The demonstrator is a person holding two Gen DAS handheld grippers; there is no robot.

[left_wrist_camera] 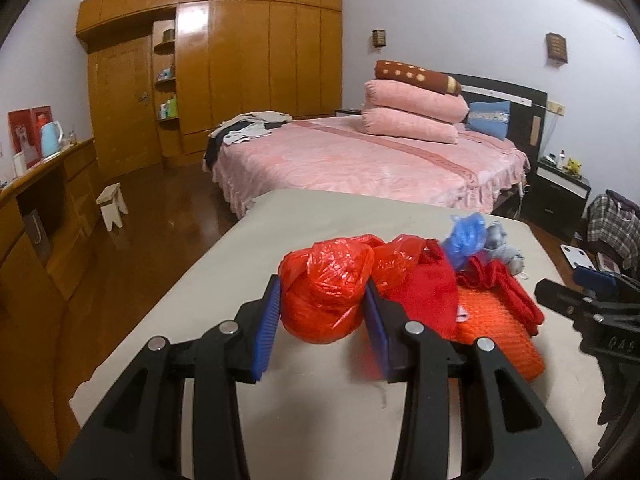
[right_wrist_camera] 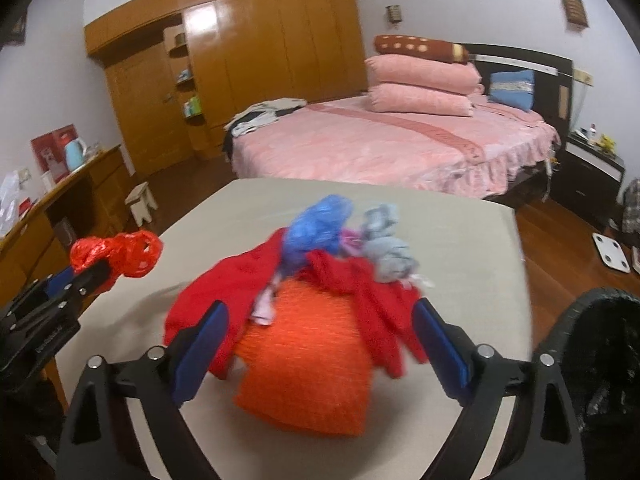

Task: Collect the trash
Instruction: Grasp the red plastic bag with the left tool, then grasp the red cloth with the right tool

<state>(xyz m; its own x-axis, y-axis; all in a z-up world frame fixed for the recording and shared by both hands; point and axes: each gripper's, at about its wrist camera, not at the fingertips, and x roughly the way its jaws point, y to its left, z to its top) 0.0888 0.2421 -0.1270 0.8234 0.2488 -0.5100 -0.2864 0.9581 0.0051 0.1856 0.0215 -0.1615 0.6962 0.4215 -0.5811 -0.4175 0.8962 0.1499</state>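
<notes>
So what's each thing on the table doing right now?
left gripper: shut on the crumpled red plastic bag, lifted.
right gripper: open, holding nothing.
crumpled blue plastic bag: lying on top of the pile.
red cloth: draped over the orange knitted cloth.
black trash bin: open.

2 low wrist views facing bed [left_wrist_camera: 360,160], sharing table [right_wrist_camera: 460,240]

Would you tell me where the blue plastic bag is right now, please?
The blue plastic bag sits atop the clothes pile on the beige table, between the red garment and the grey cloth, ahead of the open right gripper.
</notes>
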